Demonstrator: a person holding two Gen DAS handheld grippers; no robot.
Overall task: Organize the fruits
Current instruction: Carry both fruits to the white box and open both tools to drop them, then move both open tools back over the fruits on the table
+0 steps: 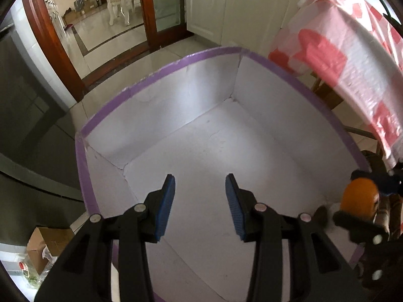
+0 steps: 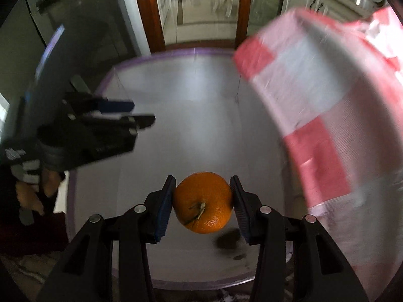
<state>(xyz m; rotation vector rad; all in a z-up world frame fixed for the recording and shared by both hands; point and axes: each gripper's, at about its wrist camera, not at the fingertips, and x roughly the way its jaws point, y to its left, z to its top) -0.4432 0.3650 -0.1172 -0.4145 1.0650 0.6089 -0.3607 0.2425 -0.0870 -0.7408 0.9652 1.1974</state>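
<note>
left gripper (image 1: 200, 201): jaws apart, nothing between, over white box (image 1: 161, 80) | right gripper (image 2: 202, 201): pinching orange (image 2: 202, 202) above box floor near its right wall | red-and-white plastic cloth (image 1: 335, 58) overhanging box's right edge

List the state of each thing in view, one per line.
right gripper: shut on the orange, above the box
orange: held off the floor of the box, stem toward the camera
left gripper: open, nothing between its pads, over the box
white box: open-topped, no fruit seen inside
pink-and-white bag: hanging beside the box
</note>
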